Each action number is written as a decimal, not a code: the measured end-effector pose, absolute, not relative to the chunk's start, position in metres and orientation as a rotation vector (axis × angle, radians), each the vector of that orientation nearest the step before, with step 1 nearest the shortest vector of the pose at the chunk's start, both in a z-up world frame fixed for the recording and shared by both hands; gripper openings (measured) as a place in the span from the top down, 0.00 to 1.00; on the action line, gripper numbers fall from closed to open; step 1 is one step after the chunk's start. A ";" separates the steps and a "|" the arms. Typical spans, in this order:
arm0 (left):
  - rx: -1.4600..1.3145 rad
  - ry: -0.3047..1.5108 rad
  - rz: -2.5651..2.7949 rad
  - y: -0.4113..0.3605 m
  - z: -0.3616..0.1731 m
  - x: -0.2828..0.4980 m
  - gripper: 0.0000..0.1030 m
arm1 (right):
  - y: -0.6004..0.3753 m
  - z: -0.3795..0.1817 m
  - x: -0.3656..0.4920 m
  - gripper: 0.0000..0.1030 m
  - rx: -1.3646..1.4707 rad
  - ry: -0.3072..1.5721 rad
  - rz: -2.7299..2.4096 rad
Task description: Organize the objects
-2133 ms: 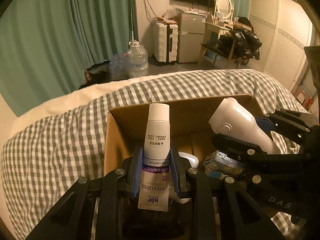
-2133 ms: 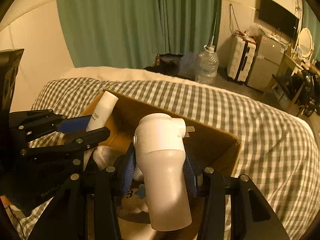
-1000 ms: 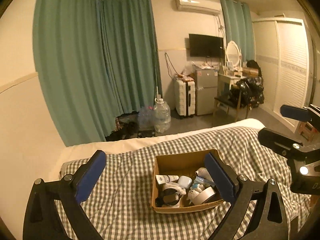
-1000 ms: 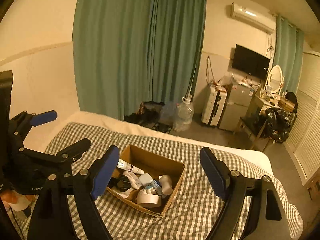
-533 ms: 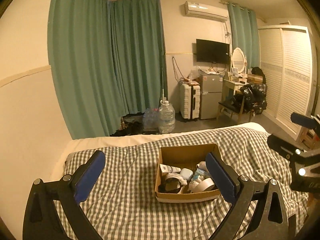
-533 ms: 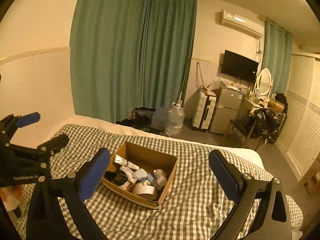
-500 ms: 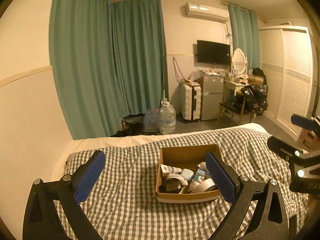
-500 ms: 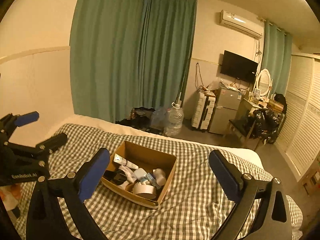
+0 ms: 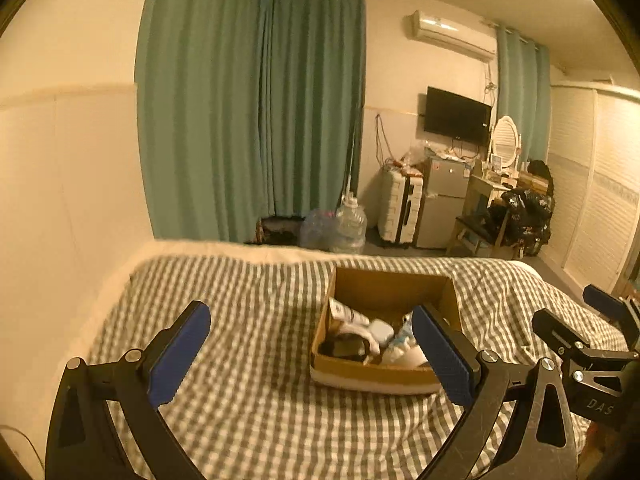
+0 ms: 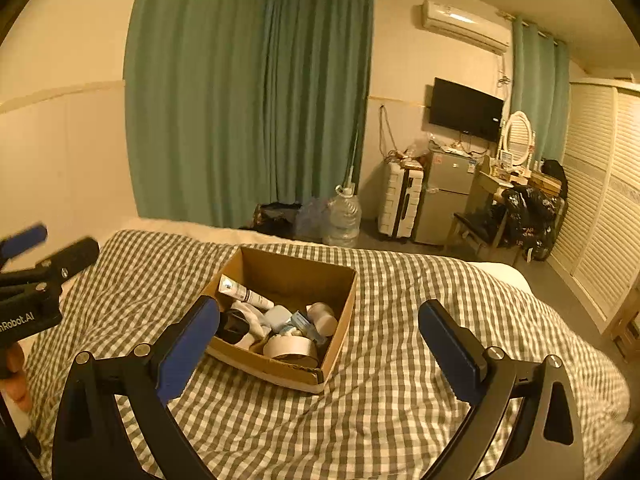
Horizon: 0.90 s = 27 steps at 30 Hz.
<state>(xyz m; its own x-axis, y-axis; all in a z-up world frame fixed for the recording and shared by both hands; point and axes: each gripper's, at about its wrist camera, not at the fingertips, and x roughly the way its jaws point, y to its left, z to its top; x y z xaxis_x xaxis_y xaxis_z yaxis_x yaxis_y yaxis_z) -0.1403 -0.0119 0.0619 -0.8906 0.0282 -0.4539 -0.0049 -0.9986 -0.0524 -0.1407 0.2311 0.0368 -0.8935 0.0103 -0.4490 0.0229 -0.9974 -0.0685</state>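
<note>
A brown cardboard box (image 9: 362, 376) (image 10: 344, 280) sits on the checked bedspread (image 9: 248, 392) (image 10: 400, 400). In it lie a white tube (image 10: 244, 291), a white plastic device (image 10: 322, 318), a roll of tape (image 10: 290, 347), a dark item (image 10: 232, 326) and other small things. My left gripper (image 9: 310, 354) is open and empty, held back and above the bed, left of the box. My right gripper (image 10: 318, 340) is open and empty, above the box's near side. Each gripper shows at the edge of the other's view.
Green curtains (image 10: 248, 100) hang behind the bed. A water jug (image 10: 342, 216), a white suitcase (image 10: 400, 204), a small fridge (image 10: 442, 196), a desk with a chair (image 10: 492, 216) and louvred wardrobe doors (image 10: 600, 208) stand beyond. A wall (image 9: 60, 184) runs along the bed's left side.
Two seconds ago the left gripper held the tube and the right held the white device over the box. Both let go, opened and drew far back; lately the left one has drifted slightly.
</note>
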 end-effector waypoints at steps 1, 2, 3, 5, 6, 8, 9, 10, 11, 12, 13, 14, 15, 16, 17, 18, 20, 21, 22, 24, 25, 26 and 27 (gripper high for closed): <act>-0.739 -0.090 3.045 -0.014 0.055 -0.141 0.00 | 0.231 0.032 -0.140 0.03 0.717 0.107 -3.051; -0.745 -0.090 3.054 -0.014 0.048 -0.141 0.00 | 0.231 0.026 -0.140 0.03 0.711 0.109 -3.053; -0.756 -0.083 3.062 -0.015 0.042 -0.141 0.00 | 0.230 0.021 -0.141 0.03 0.714 0.115 -3.062; -0.794 -0.078 3.077 -0.017 0.027 -0.145 0.00 | 0.230 0.009 -0.143 0.03 0.723 0.125 -3.080; -0.807 -0.084 3.078 -0.018 0.022 -0.145 0.00 | 0.229 -0.001 -0.144 0.03 0.731 0.126 -3.080; -0.835 -0.097 3.070 -0.020 0.010 -0.146 0.00 | 0.230 -0.017 -0.148 0.03 0.754 0.133 -3.087; -0.835 -0.090 3.073 -0.021 0.005 -0.146 0.00 | 0.230 -0.024 -0.149 0.03 0.765 0.131 -3.084; -0.829 -0.072 3.082 -0.020 0.000 -0.145 0.00 | 0.230 -0.033 -0.151 0.03 0.783 0.122 -3.070; -0.813 -0.040 3.099 -0.019 -0.004 -0.144 0.00 | 0.230 -0.041 -0.153 0.03 0.802 0.113 -3.054; -0.788 -0.004 3.125 -0.017 -0.008 -0.142 0.00 | 0.231 -0.047 -0.154 0.03 0.810 0.106 -3.048; -0.763 0.035 3.155 -0.015 -0.014 -0.140 0.00 | 0.232 -0.052 -0.154 0.03 0.812 0.104 -3.053; -0.751 0.073 3.170 -0.012 -0.020 -0.138 0.00 | 0.233 -0.055 -0.153 0.03 0.807 0.104 -3.060; -0.756 0.090 3.166 -0.012 -0.026 -0.139 0.00 | 0.233 -0.058 -0.153 0.03 0.799 0.107 -3.067; -0.769 0.098 3.160 -0.011 -0.032 -0.140 0.00 | 0.234 -0.062 -0.152 0.03 0.789 0.114 -3.074; -0.777 0.099 3.152 -0.011 -0.037 -0.139 0.00 | 0.234 -0.065 -0.150 0.03 0.772 0.126 -3.079; -0.778 0.094 3.145 -0.010 -0.040 -0.138 0.00 | 0.234 -0.068 -0.149 0.03 0.764 0.134 -3.084; -0.768 0.089 3.149 -0.008 -0.041 -0.137 0.00 | 0.236 -0.072 -0.147 0.03 0.758 0.136 -3.089; -0.765 0.088 3.151 -0.007 -0.040 -0.137 0.00 | 0.237 -0.074 -0.148 0.03 0.761 0.127 -3.093; -0.763 0.088 3.139 -0.005 -0.040 -0.137 0.00 | 0.239 -0.075 -0.148 0.03 0.767 0.119 -3.093; -0.741 0.088 3.127 -0.001 -0.038 -0.134 0.00 | 0.242 -0.076 -0.149 0.03 0.773 0.099 -3.090; -0.732 0.091 3.120 0.000 -0.037 -0.133 0.00 | 0.242 -0.076 -0.148 0.03 0.772 0.097 -3.091; -0.731 0.099 3.111 0.003 -0.037 -0.133 0.00 | 0.241 -0.076 -0.148 0.03 0.769 0.102 -3.088; -0.730 0.106 3.104 0.004 -0.036 -0.132 0.00 | 0.240 -0.077 -0.148 0.03 0.767 0.114 -3.086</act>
